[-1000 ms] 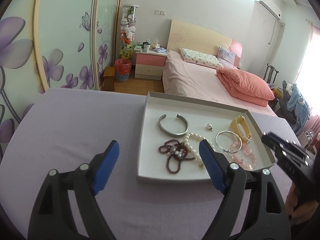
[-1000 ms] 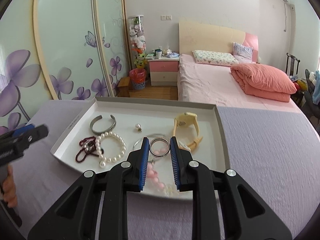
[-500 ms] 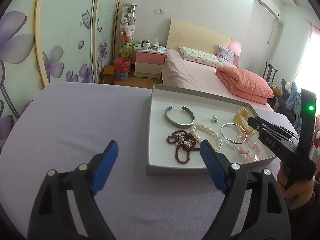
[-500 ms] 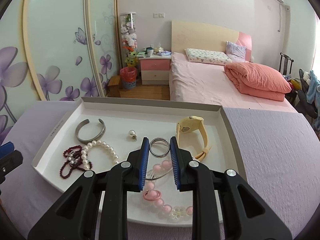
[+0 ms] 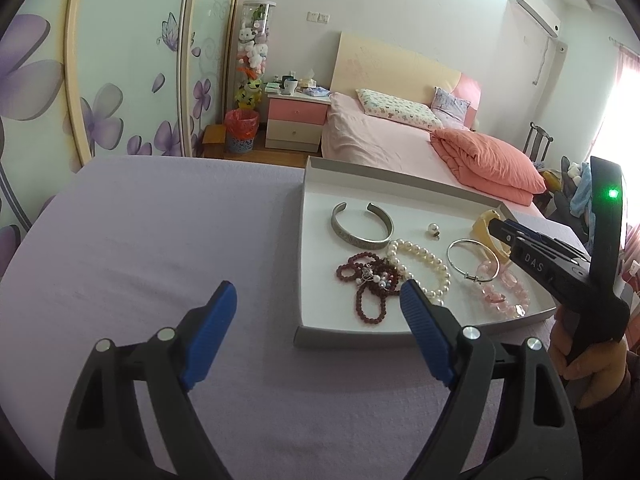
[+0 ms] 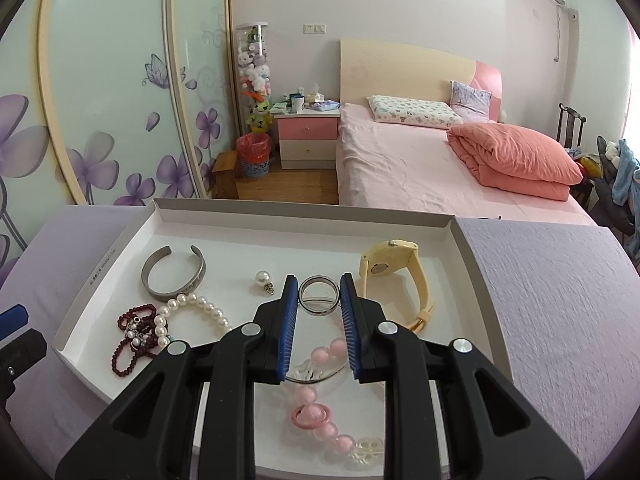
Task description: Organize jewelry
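A shallow white tray (image 5: 320,336) (image 6: 308,216) on the purple table holds a silver cuff (image 5: 360,228) (image 6: 174,276), a pearl bracelet (image 5: 424,264) (image 6: 192,308), dark red beads (image 5: 368,284) (image 6: 132,336), a small pearl pendant (image 5: 433,229) (image 6: 264,280), a thin silver bangle (image 5: 472,266) (image 6: 318,300), a pink bead bracelet (image 5: 500,292) (image 6: 320,416) and a yellow watch (image 5: 486,220) (image 6: 396,272). My left gripper (image 5: 316,300) is open and empty, near the tray's front left corner. My right gripper (image 6: 319,294) (image 5: 496,226) is narrowly open above the silver bangle, holding nothing.
The purple table (image 5: 160,240) stretches left of the tray and to its right (image 6: 560,300). Beyond it are a pink bed (image 6: 420,168), a nightstand (image 6: 308,136), a red bin (image 6: 252,152) and flowered wardrobe doors (image 6: 100,100).
The right gripper has moved forward and lower over the tray, its fingers now flanking the silver bangle. The left gripper has drifted left and back; the tray sits further right in its view.
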Action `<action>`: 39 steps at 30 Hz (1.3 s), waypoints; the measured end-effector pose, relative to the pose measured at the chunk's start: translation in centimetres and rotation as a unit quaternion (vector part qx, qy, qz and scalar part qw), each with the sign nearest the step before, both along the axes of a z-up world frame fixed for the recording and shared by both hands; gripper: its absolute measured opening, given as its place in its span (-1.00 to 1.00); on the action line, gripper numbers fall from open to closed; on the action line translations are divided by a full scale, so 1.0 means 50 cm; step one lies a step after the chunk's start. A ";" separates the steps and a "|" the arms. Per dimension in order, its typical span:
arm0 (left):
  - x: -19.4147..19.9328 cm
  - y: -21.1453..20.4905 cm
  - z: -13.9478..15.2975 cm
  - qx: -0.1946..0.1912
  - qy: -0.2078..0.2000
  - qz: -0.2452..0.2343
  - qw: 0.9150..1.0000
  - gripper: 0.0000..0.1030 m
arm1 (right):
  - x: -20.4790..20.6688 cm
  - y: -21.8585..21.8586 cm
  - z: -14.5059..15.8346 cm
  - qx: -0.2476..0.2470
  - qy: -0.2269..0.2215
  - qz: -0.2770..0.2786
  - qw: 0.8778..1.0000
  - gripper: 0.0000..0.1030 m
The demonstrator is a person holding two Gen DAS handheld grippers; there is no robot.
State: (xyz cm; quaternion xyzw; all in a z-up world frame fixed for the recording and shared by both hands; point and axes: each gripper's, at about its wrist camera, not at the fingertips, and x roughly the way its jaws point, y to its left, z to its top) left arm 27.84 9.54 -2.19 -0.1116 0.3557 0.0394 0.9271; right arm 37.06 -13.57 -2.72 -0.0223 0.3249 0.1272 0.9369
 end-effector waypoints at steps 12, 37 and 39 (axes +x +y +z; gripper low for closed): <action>0.003 0.006 -0.017 -0.003 0.008 0.005 1.000 0.63 | -0.013 0.009 0.011 -0.006 -0.025 -0.009 1.000 0.55; -0.060 -0.049 -0.011 0.012 -0.022 -0.014 1.000 0.83 | -0.163 -0.081 0.023 0.031 -0.022 -0.030 0.999 0.97; -0.072 -0.054 -0.009 0.007 -0.027 -0.016 0.999 0.88 | -0.179 -0.084 0.026 0.026 -0.026 -0.029 0.999 0.97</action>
